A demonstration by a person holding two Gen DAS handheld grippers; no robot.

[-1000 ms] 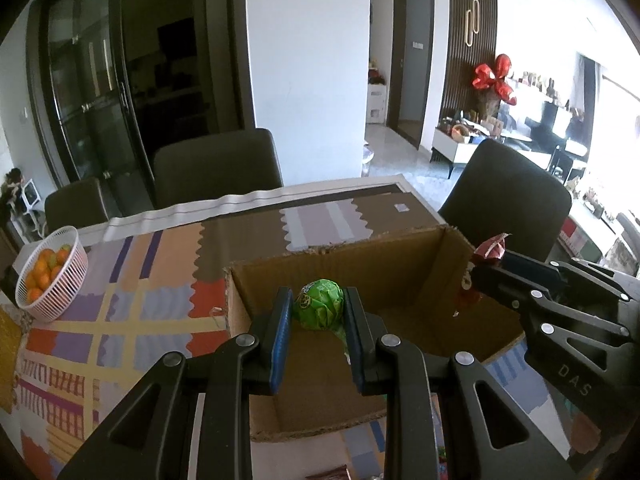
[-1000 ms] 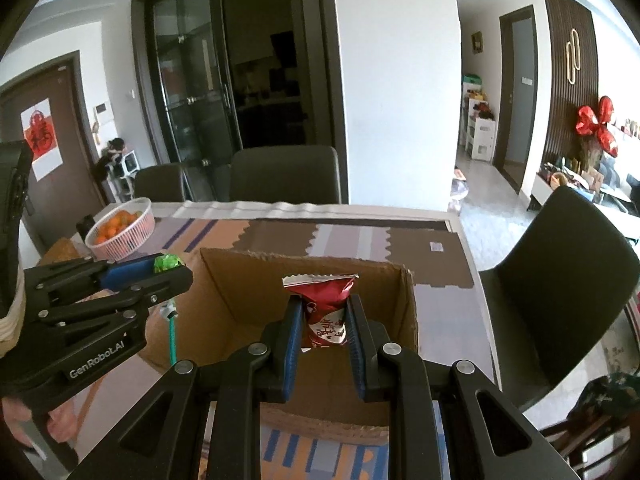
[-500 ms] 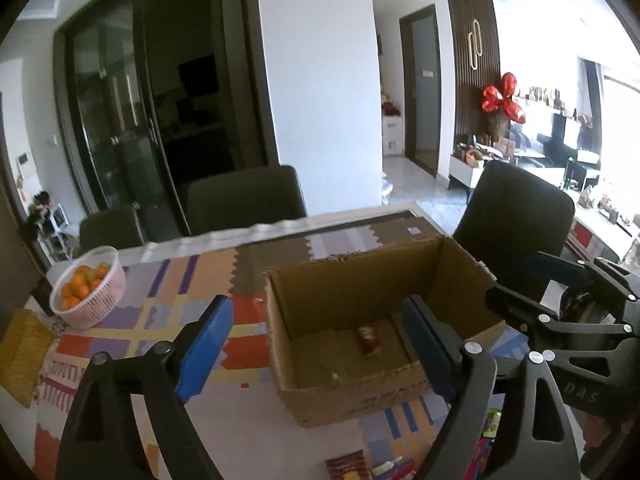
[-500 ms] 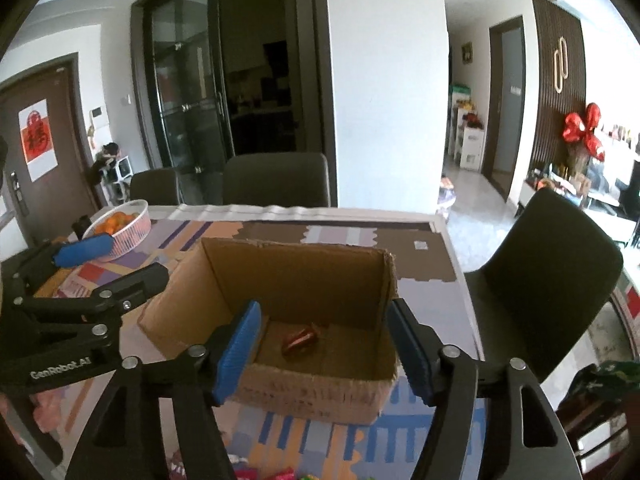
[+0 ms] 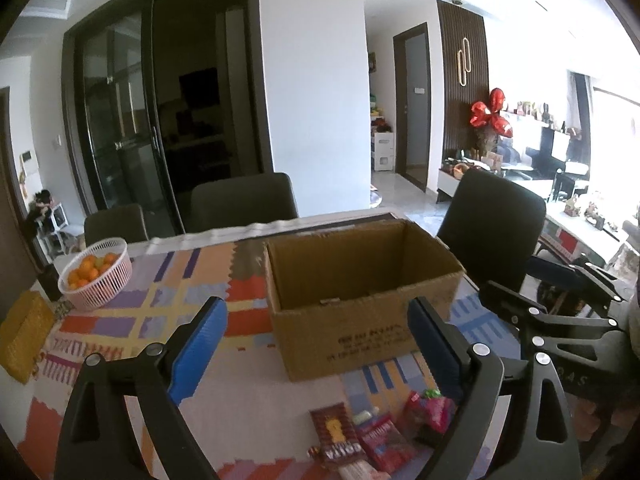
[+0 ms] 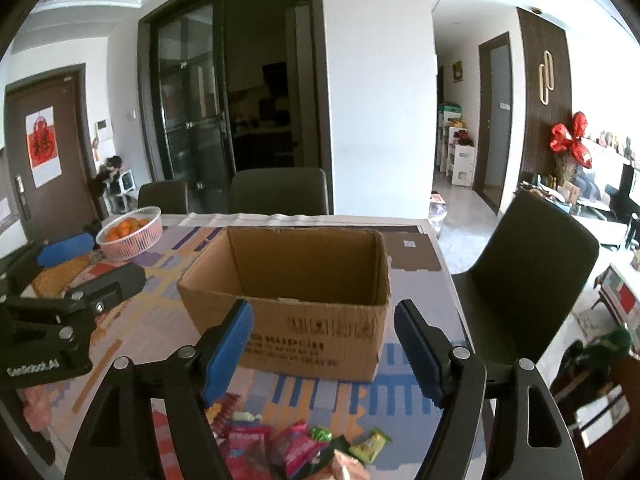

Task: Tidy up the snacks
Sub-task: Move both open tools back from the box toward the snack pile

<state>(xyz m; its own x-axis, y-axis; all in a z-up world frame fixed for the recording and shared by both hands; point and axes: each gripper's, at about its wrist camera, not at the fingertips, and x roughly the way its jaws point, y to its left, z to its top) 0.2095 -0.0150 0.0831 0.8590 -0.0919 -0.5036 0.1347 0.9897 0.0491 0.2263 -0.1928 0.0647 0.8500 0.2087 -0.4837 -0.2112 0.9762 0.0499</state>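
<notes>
An open cardboard box (image 5: 360, 320) (image 6: 320, 332) stands on the patterned table mat; its inside floor is hidden from both views. Near the table's front edge lies a pile of snack packets (image 5: 376, 436) (image 6: 304, 448), red, pink and green. My left gripper (image 5: 316, 344) hangs in front of the box with its jaws still opening and nothing between them. My right gripper (image 6: 324, 344) is likewise before the box, jaws opening and empty. Each gripper also shows at the side of the other's view: the right gripper (image 5: 560, 300) and the left gripper (image 6: 68, 272).
A pink basket of oranges (image 5: 96, 276) (image 6: 130, 236) sits at the table's far left, a yellow woven item (image 5: 24, 332) beside it. Dark chairs (image 5: 244, 200) (image 6: 528, 264) stand at the far side and right end of the table.
Both grippers let go of their snacks, the green one and the red packet, into the box, opened wide and drew back from it. The snack pile came into view below.
</notes>
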